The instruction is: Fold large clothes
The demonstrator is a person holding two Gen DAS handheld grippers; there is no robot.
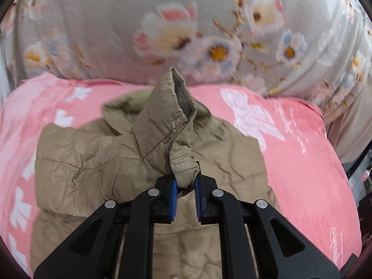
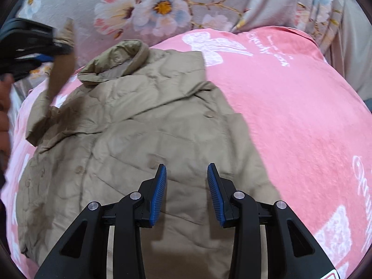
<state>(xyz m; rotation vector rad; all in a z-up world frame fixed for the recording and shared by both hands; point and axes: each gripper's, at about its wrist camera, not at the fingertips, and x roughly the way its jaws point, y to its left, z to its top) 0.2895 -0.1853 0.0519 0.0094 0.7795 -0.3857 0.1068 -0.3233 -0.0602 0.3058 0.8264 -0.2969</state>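
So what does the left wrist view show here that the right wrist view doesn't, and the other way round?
Only the left wrist view shows the left gripper close up, shut on the sleeve cuff, with the sleeve lifted off the tan jacket.

Only the right wrist view shows the right gripper open, holding nothing, above the jacket's front, plus the collar, a button, and the left gripper seen from outside at the far left.

Both show the jacket on the pink blanket with the floral bedding behind.
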